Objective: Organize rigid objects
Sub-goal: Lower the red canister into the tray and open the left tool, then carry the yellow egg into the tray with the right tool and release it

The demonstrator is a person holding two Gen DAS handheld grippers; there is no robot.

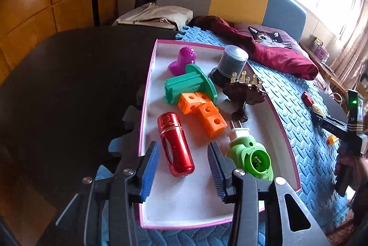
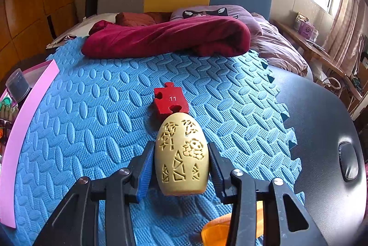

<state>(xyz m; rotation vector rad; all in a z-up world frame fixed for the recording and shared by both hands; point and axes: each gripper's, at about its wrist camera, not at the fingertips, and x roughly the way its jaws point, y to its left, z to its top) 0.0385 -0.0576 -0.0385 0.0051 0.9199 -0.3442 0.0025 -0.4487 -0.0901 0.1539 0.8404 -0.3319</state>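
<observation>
A pink-rimmed white tray lies on the blue foam mat. In it are a red metal cylinder, linked orange cubes, a green spool, a purple piece, a grey lidded tub, a brown stand with pegs and a green plug adaptor. My left gripper is open, its jaws standing either side of the red cylinder without pressing it. My right gripper is shut on a cream carved egg, just behind a red puzzle piece.
A maroon cloth and a cat pillow lie at the mat's far edge. The black table shows to the right of the mat and left of the tray. An orange piece lies under the right gripper.
</observation>
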